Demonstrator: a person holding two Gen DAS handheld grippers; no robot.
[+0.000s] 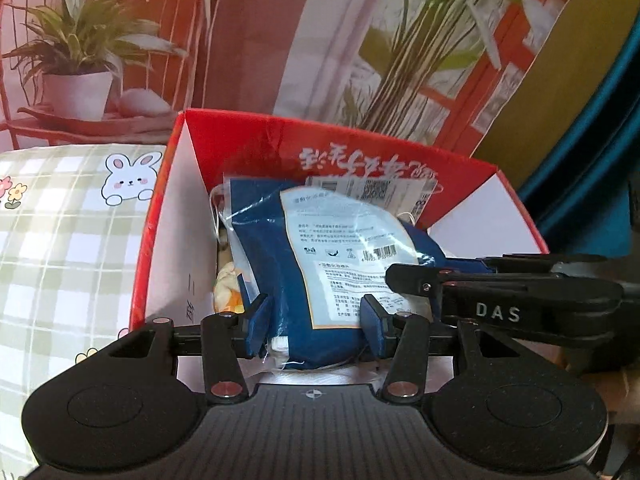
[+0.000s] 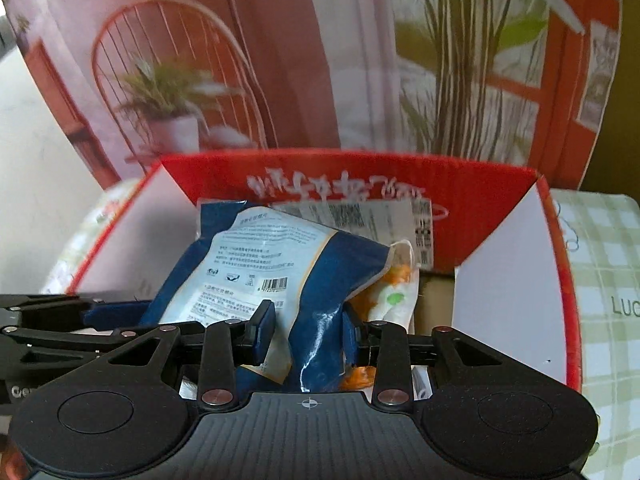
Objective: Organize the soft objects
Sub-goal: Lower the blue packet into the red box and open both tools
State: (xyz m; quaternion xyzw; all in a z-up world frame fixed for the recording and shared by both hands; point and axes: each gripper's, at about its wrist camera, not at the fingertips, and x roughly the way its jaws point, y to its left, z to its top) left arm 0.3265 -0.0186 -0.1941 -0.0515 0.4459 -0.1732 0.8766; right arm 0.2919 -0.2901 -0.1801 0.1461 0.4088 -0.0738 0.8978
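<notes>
A blue plastic packet with a pale printed label (image 1: 332, 248) (image 2: 260, 256) hangs tilted in the open red cardboard box (image 1: 280, 140) (image 2: 360, 176). My left gripper (image 1: 316, 326) is shut on the packet's near end, a blue pad pressing each side. My right gripper (image 2: 308, 332) is shut on the crumpled other end of the same packet. Each gripper shows in the other's view: the right one (image 1: 500, 292), the left one (image 2: 60, 320). An orange-and-white soft item (image 1: 228, 284) (image 2: 392, 300) lies in the box under the packet. A flat labelled bag (image 1: 368, 188) leans against the box's far wall.
A green plaid cloth with a bunny print (image 1: 60, 220) (image 2: 600, 260) covers the surface on both sides of the box. A printed backdrop with a chair and potted plants (image 1: 240, 40) stands right behind the box. A teal object (image 1: 600, 120) lies at the far right.
</notes>
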